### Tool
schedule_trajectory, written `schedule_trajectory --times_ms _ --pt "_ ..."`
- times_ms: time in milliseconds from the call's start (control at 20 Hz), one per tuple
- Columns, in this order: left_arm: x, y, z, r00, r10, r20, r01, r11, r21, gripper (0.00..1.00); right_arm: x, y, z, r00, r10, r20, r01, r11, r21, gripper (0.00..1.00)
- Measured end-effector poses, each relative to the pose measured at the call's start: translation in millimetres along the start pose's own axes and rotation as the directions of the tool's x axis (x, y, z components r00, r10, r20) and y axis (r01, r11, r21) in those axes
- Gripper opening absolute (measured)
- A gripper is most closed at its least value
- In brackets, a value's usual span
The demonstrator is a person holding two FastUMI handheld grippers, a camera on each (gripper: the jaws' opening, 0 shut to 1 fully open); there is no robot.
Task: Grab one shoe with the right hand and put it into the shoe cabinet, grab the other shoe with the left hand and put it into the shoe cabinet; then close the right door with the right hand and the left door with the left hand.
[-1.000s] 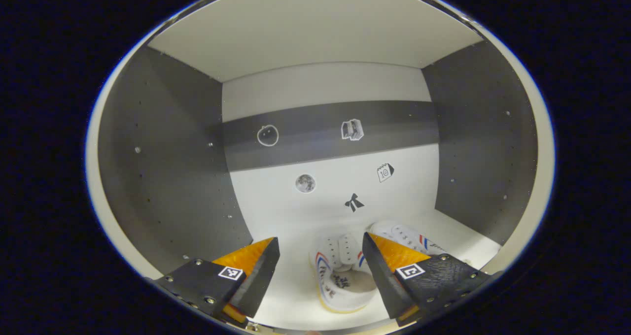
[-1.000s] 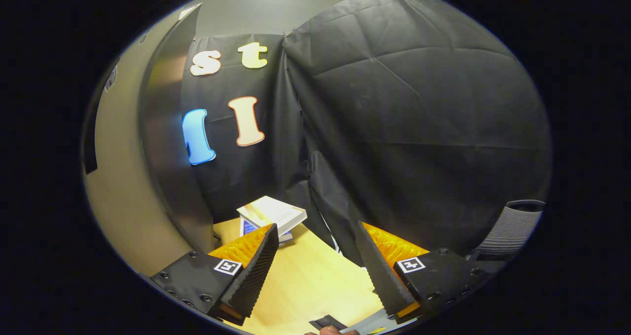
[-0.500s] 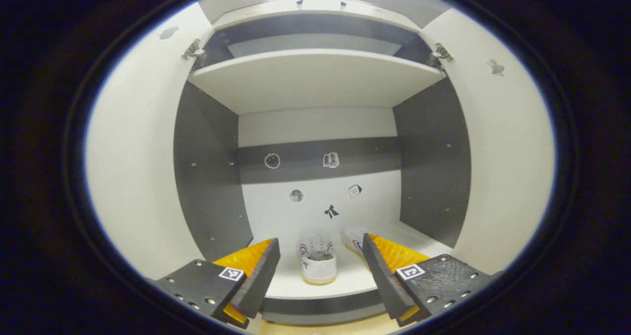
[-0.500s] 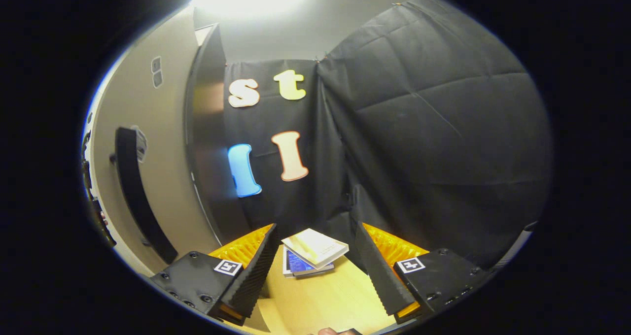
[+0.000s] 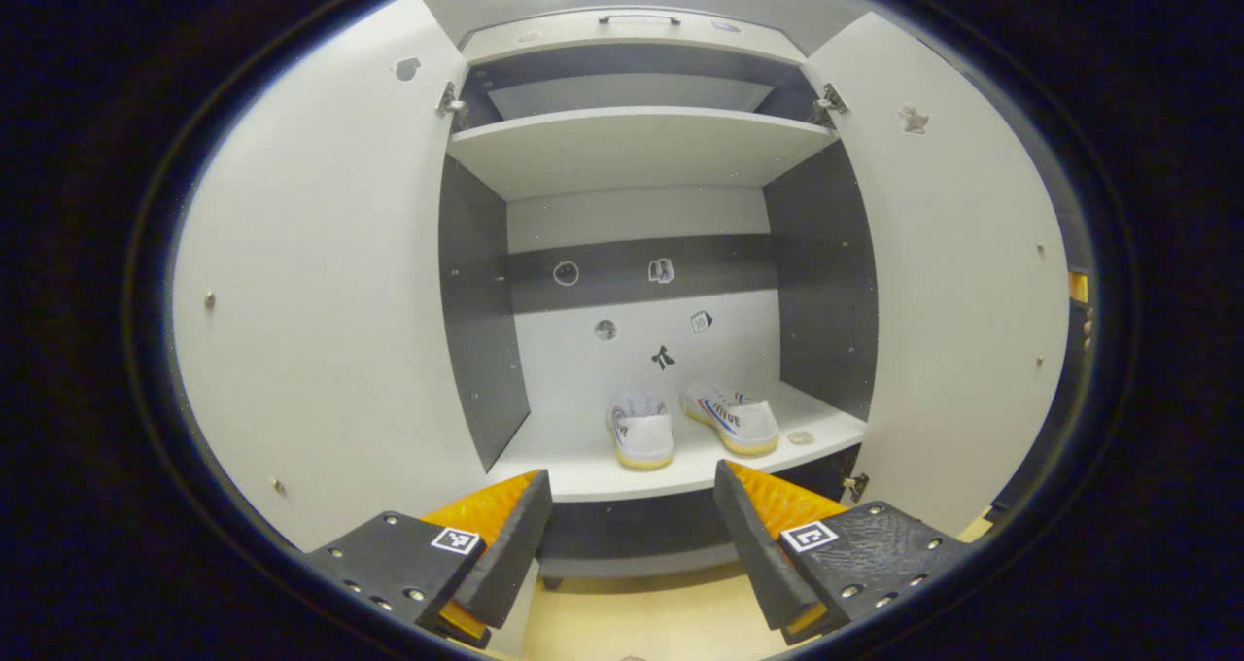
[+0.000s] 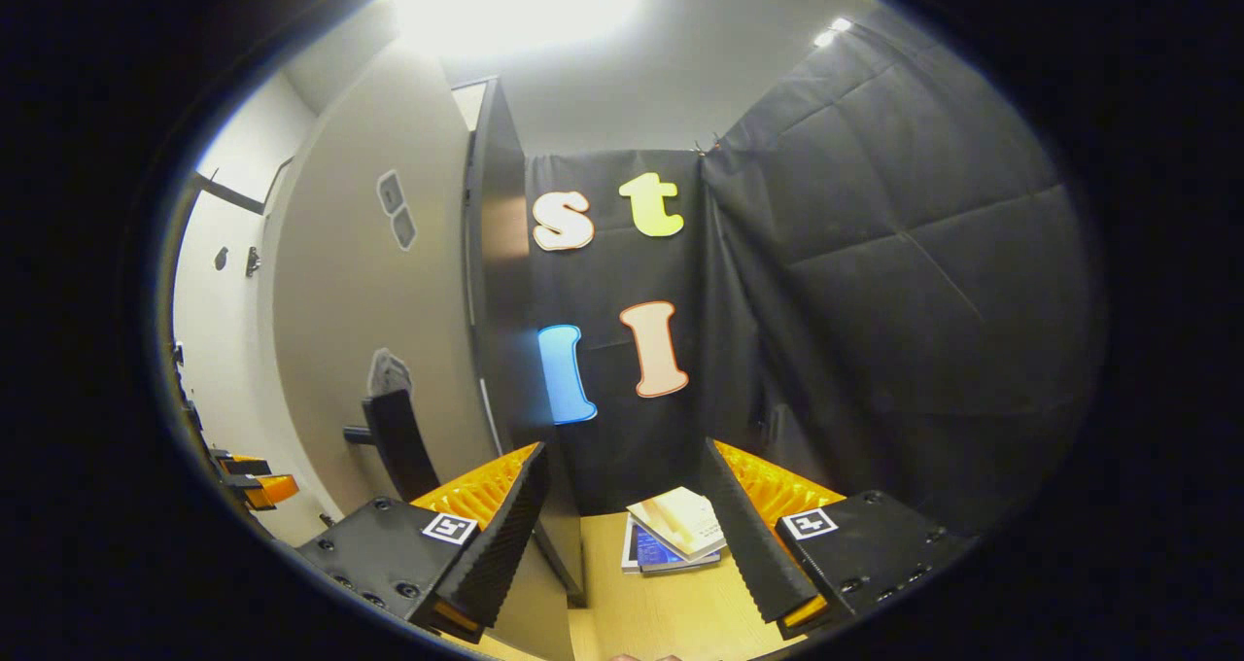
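In the left gripper view, our left gripper (image 5: 632, 525) hangs wide apart and empty before the shoe cabinet (image 5: 637, 146). Farther in, both shoes (image 5: 641, 430) (image 5: 729, 416) sit near the lower shelf's front edge. Our right gripper (image 6: 622, 525), also wide and empty, is beside the right door (image 6: 389, 282); we should push its outer face steadily, fingers clear of the hinge.

two white shoes (image 5: 692, 423) with red-blue stripes and yellowish soles; white cabinet (image 5: 632, 146) doors, dark grey inner walls.
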State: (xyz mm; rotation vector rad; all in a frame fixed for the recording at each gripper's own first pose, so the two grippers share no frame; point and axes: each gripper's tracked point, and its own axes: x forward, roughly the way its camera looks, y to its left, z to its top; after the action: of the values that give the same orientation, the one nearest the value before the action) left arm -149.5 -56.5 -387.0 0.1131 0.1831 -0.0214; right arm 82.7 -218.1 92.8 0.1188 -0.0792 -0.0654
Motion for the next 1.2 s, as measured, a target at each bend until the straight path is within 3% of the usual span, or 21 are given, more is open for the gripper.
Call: schedule_trajectory --times_ms 150,200,300,350,400,500,550,600,650,700,750,800,1050,1100,1150,1200 --pt "-11 3 -14 1.0 0.0 -0.02 -0.001 1.0 -0.023 1.0 3 5 3 1.0 0.006 0.012 -0.005 1.0 -0.016 0.92" --pt "-12 3 -17 1.0 -0.007 -0.027 0.006 0.999 -0.034 0.95 -1 6 1 1.0 -0.001 0.008 0.001 1.0 -0.009 0.96" --pt "-15 0 -25 0.999 -0.02 -0.037 0.018 0.999 -0.045 1.0 -3 11 1 1.0 -0.009 0.004 0.009 1.0 -0.008 0.91" --pt "-16 -2 -26 0.999 -0.028 -0.04 0.026 0.998 -0.053 0.96 -5 12 2 1.0 -0.017 0.006 0.017 0.999 -0.028 0.97" --pt "-17 -4 -27 0.998 -0.037 -0.042 0.034 0.997 -0.063 1.0 -5 13 4 1.0 -0.028 0.012 0.029 0.998 -0.05 0.9" --pt "-21 -3 -29 0.998 -0.045 -0.046 0.041 0.995 -0.086 1.0 -7 20 4 0.999 -0.034 0.016 0.035 0.997 -0.069 0.94" --pt "-24 -3 -33 0.997 -0.052 -0.053 0.047 0.994 -0.097 1.0 -11 23 4 0.999 -0.033 0.013 0.034 0.997 -0.064 0.9" --pt "-26 -3 -36 0.996 -0.06 -0.06 0.053 0.993 -0.105 0.96 -9 28 -1 1.0 -0.029 0.006 0.029 0.998 -0.049 0.81" --pt "-29 -2 -39 0.996 -0.063 -0.068 0.055 0.992 -0.11 0.88 -11 35 -4 1.0 -0.022 -0.006 0.022 0.999 -0.032 0.82" --pt "-31 1 -42 0.995 -0.063 -0.077 0.054 0.992 -0.117 0.96 -14 43 -6 1.0 -0.012 -0.012 0.012 1.0 -0.013 0.89" --pt "-35 4 -45 0.994 -0.067 -0.085 0.056 0.991 -0.126 0.95 -15 52 -8 1.0 -0.001 -0.02 0.001 1.0 -0.001 0.82" --pt "-38 7 -47 0.994 -0.068 -0.09 0.056 0.989 -0.134 0.96 -16 61 -9 1.0 0.012 -0.02 -0.012 1.0 0.007 0.89" --pt "-61 26 -44 0.994 -0.068 -0.089 0.058 0.993 -0.106 0.96 -13 108 -19 0.997 0.065 -0.036 -0.064 0.997 0.029 0.89" --pt "-65 30 -43 0.994 -0.063 -0.09 0.054 0.994 -0.099 1.0 -13 119 -20 0.996 0.075 -0.039 -0.074 0.997 0.021 0.89" --pt "-70 34 -44 0.994 -0.061 -0.093 0.051 0.993 -0.103 0.95 -11 130 -20 0.996 0.086 -0.039 -0.086 0.996 0.01 0.89" --pt "-74 38 -42 0.994 -0.06 -0.093 0.049 0.992 -0.117 1.0 -9 142 -21 0.994 0.101 -0.041 -0.101 0.995 -0.002 0.89"
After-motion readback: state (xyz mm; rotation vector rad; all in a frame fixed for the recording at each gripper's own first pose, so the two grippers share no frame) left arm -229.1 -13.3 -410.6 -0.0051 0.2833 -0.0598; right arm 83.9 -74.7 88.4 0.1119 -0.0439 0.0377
